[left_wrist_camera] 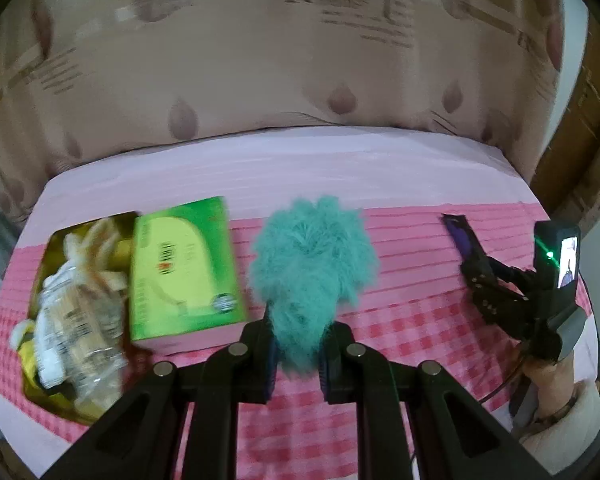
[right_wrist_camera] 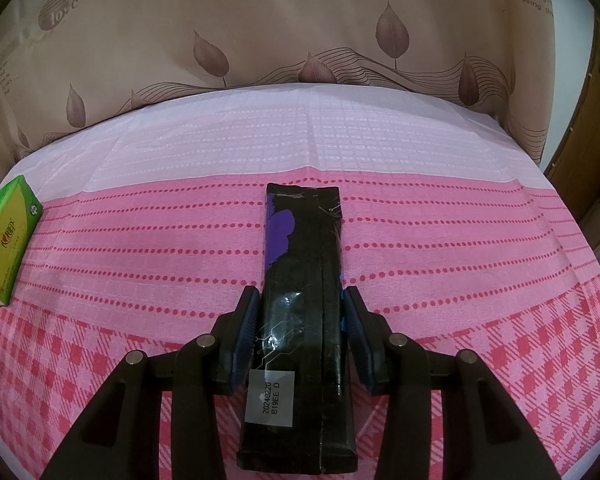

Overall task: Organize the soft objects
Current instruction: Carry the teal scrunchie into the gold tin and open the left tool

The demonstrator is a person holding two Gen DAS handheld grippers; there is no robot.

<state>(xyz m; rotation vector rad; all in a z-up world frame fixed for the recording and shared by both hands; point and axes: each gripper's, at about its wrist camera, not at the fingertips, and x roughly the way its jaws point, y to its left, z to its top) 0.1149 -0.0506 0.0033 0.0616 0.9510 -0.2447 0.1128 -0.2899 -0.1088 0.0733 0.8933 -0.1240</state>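
- Left wrist view: the left gripper [left_wrist_camera: 296,354] is clamped on the teal fluffy ball [left_wrist_camera: 312,256], carried above the pink tablecloth [left_wrist_camera: 412,320]. Likely a carrying step; next it needs a drop spot, perhaps the tray [left_wrist_camera: 40,256] beside the green tissue pack [left_wrist_camera: 184,268].
- Right wrist view: the right gripper [right_wrist_camera: 302,336] pinches the black packet [right_wrist_camera: 304,280] over the cloth, which also awaits placing.

A home room: a leaf-printed curtain [right_wrist_camera: 300,40] hangs behind the pink checked tablecloth [right_wrist_camera: 460,240], a wooden door [right_wrist_camera: 598,152] beside it.
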